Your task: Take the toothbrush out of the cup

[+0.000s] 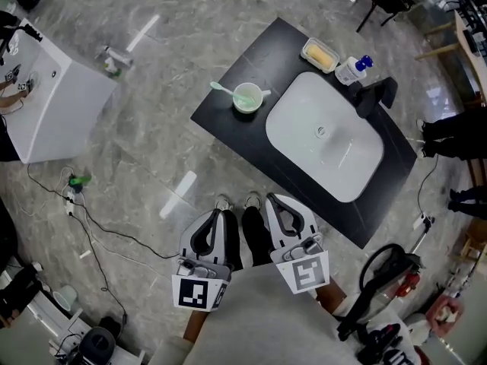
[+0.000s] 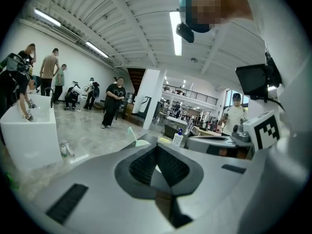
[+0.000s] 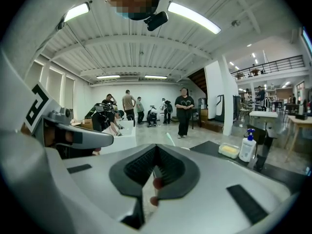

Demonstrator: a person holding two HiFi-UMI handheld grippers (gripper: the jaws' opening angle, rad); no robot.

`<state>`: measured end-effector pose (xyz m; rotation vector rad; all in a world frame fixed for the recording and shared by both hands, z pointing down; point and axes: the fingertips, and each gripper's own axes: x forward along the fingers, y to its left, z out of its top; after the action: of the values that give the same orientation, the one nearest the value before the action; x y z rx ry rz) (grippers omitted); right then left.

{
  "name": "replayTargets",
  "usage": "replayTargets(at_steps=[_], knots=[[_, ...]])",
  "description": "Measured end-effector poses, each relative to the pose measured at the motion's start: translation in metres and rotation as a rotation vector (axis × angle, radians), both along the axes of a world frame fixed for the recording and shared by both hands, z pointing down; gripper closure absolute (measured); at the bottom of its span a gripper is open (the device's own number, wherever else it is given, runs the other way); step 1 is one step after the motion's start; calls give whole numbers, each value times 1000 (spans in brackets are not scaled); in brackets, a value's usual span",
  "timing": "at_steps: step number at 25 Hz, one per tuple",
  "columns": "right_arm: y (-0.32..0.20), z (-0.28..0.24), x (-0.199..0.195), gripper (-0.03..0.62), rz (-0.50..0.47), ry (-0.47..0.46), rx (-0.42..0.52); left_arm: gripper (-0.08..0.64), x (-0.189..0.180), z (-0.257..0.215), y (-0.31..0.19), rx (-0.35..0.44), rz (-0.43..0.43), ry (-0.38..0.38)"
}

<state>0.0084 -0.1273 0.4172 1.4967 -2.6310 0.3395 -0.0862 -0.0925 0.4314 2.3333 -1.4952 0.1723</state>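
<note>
A pale green cup stands on the black counter, left of the sink. A light green toothbrush leans out of it toward the left. In the left gripper view the cup and toothbrush show just beyond the jaws. In the right gripper view only the toothbrush sticks up past the jaws. My left gripper and right gripper hang side by side, short of the counter's near edge. Both are shut with nothing in them; the pads meet in the left gripper and right gripper.
A white sink basin fills the counter's middle, with a black faucet, a pump bottle and a yellow soap dish behind it. A white freestanding basin stands far left. Cables cross the floor. People stand far off.
</note>
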Motion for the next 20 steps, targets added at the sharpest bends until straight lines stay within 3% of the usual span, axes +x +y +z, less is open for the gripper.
replayTargets(at_steps=[9,13,20], knots=[[-41,38,-11,584,-48,48,-37,556,-3,19,-11,-59,-27,15],[-63,53,-20,521,-85,72,-27,555,-8,22,-11,-54,-26,-3],[-107,91,-30,456,-129,233,-45,555,-14,25,-13,-64,-43,-5]])
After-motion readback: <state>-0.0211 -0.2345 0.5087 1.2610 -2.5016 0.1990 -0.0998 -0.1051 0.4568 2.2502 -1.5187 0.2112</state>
